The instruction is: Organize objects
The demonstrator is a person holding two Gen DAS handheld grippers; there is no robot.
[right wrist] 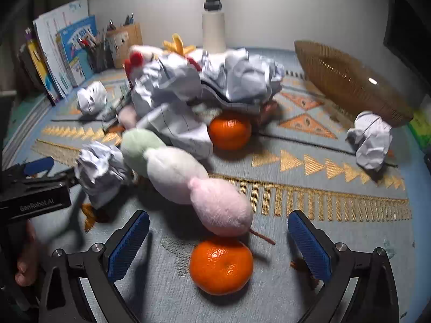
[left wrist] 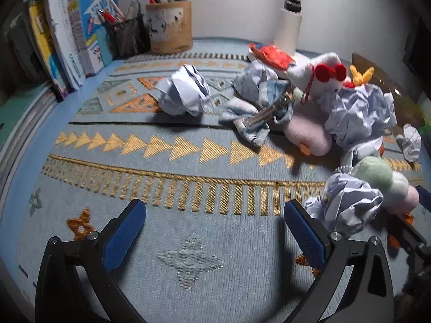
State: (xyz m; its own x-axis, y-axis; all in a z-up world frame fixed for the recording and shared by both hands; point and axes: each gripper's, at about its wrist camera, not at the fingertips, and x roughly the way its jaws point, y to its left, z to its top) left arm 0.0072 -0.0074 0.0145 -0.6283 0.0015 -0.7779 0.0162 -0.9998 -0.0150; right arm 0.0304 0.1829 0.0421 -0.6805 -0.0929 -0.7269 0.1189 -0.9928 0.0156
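Nearest the right wrist camera, the right gripper [right wrist: 218, 245] stands wide open and empty, its blue pads either side of a mandarin [right wrist: 221, 265] on the patterned cloth [right wrist: 336, 242]. The fruit sits between the pads, untouched. The likely step is to pick it up: lower squarely, centre it, and close gently so it neither rolls nor bruises. The pink end of a plush skewer toy [right wrist: 186, 180] touches the mandarin's far side, so the pads should stay clear of it. The left gripper [left wrist: 215, 231] is also spread wide over bare cloth, holding nothing, with a crumpled paper ball [left wrist: 347, 204] just beside its right finger. Farther off, a second mandarin [right wrist: 229, 130] hides under crumpled sheets, and a wicker basket [right wrist: 350, 80] waits beyond.
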